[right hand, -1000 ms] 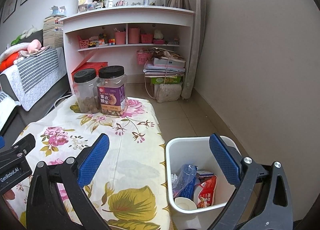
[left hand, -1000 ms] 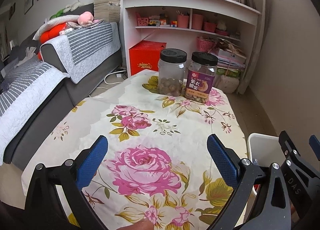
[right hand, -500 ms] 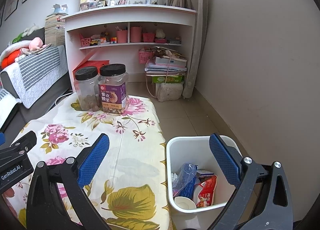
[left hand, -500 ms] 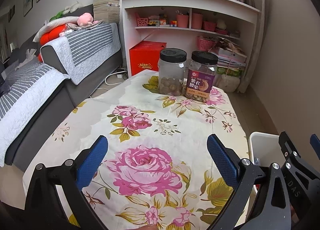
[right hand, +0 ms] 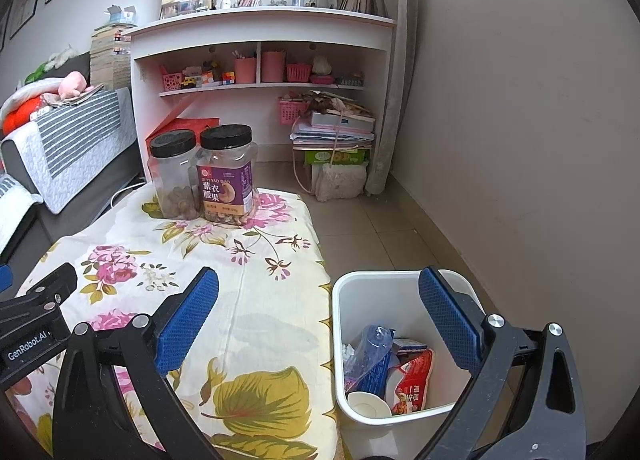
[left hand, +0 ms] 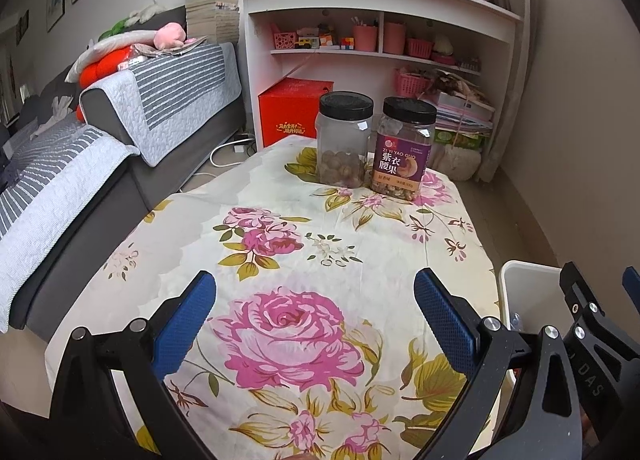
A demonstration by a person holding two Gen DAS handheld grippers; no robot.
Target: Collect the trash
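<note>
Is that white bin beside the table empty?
No, the white bin already holds a crumpled plastic bottle, a red snack packet and a paper cup.

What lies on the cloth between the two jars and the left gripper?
Only bare flowered cloth between the jars and the left gripper; the left wrist view shows it.

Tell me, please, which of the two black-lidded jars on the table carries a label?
The right-hand jar carries a purple label; the jar beside it is bare clear plastic.
</note>
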